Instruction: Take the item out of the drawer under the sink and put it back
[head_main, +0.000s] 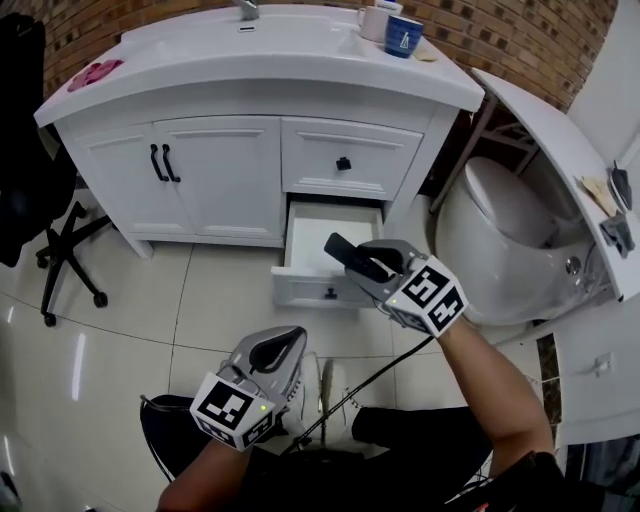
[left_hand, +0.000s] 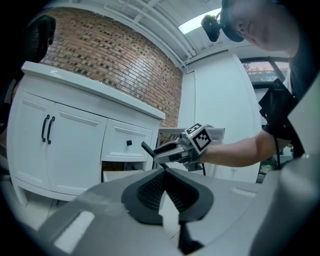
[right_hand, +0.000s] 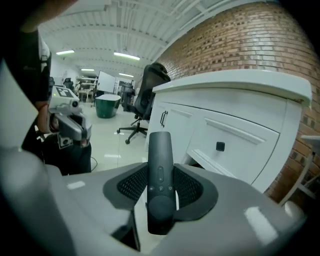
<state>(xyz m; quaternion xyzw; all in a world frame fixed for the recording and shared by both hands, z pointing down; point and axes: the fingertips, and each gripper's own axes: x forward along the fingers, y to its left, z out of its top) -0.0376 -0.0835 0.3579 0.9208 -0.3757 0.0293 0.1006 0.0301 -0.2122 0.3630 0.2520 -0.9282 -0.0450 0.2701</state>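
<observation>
My right gripper (head_main: 366, 268) is shut on a dark remote control (head_main: 350, 256), held in the air just above and in front of the open lower drawer (head_main: 306, 287) of the white sink cabinet. In the right gripper view the remote (right_hand: 160, 170) stands upright between the ribbed pads (right_hand: 132, 186), buttons facing the camera. The drawer's white inside looks bare. My left gripper (head_main: 287, 347) hangs lower, near the person's lap, its jaws together with nothing in them. From the left gripper view, the right gripper (left_hand: 167, 151) and remote (left_hand: 148, 149) show in front of the cabinet.
The white vanity (head_main: 260, 75) carries a blue cup (head_main: 404, 35), a white cup (head_main: 374, 22) and a pink cloth (head_main: 95, 72). A black office chair (head_main: 50, 235) stands at the left, a toilet (head_main: 500, 240) at the right. A black cable (head_main: 380, 375) trails from my right gripper.
</observation>
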